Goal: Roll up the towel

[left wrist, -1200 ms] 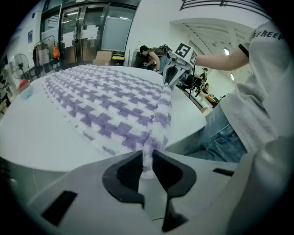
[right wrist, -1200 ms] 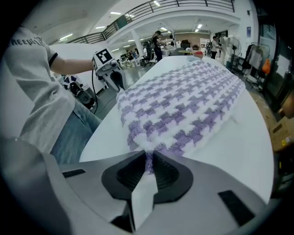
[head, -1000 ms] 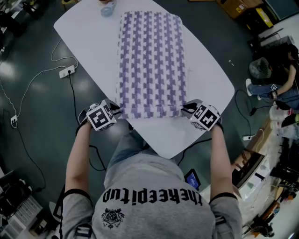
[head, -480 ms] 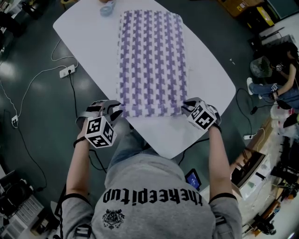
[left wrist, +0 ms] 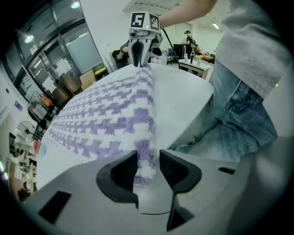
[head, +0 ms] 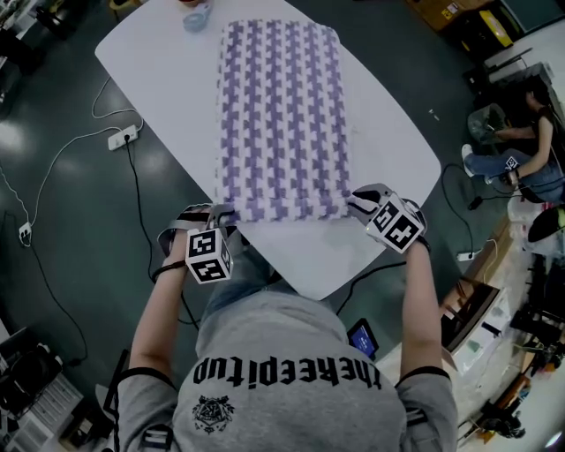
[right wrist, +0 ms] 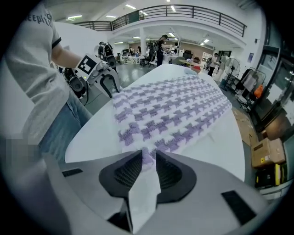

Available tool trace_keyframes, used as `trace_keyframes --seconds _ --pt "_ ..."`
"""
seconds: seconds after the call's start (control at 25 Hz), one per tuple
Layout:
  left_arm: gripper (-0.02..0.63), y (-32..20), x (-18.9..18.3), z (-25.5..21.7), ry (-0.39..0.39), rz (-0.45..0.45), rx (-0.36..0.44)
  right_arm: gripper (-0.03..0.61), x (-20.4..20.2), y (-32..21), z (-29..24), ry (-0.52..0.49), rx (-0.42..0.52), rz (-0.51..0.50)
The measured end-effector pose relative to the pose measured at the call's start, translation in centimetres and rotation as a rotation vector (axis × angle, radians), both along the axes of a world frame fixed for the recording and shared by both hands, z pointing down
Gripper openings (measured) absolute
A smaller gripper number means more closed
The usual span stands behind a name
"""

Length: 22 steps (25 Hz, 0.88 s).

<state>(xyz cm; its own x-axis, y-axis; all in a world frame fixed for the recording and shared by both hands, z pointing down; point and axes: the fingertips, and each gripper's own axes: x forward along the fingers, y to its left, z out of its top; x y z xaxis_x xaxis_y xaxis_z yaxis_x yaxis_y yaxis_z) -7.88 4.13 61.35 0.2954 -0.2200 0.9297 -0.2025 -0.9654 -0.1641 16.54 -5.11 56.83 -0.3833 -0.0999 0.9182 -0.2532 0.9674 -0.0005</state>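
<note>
A purple-and-white houndstooth towel (head: pixel 282 115) lies flat along the white oval table (head: pixel 159 62), with its near edge towards me. My left gripper (head: pixel 221 214) is at the towel's near left corner. In the left gripper view (left wrist: pixel 148 167) its jaws are opening, and the corner of the towel (left wrist: pixel 105 119) stands loosely between them. My right gripper (head: pixel 357 205) is at the near right corner. The right gripper view (right wrist: pixel 148 165) shows its pads pinching that corner of the towel (right wrist: pixel 174 114), raised a little off the table. Each gripper shows in the other's view: the right gripper (left wrist: pixel 140 64) and the left gripper (right wrist: pixel 108 87).
A small blue object (head: pixel 196 16) sits at the table's far end. A power strip (head: pixel 119 137) with cables lies on the floor at the left. A seated person (head: pixel 530 150) and clutter are at the right. A tablet (head: pixel 364 340) lies on the floor beside my legs.
My left gripper has rolled at the near left corner, its marker cube swinging nearer to me and rightward, and its jaws have widened. The right gripper has lifted slightly with its corner.
</note>
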Motion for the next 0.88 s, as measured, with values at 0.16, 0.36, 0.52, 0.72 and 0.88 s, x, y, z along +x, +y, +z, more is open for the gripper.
trace_keyframes --seconds 0.16,0.36,0.52,0.72,0.88 --pt "0.149 -1.1 0.0 0.0 -0.009 0.000 -0.025 0.080 0.9 -2.2 -2.2 0.011 0.084 0.010" --pt "0.149 0.0 -0.8 0.2 -0.010 -0.014 -0.021 0.098 -2.2 3.0 -2.6 -0.013 0.065 -0.108" --pt "0.149 0.9 -0.8 0.4 -0.011 -0.020 -0.015 0.152 -2.3 6.0 1.9 0.119 0.104 -0.219" --pt "0.149 0.4 -1.6 0.3 -0.015 -0.019 -0.023 0.131 -2.6 3.6 3.9 0.199 0.202 -0.213" --pt "0.053 0.2 -1.6 -0.3 -0.024 -0.030 -0.009 0.034 -2.4 4.2 3.7 0.201 0.177 -0.212"
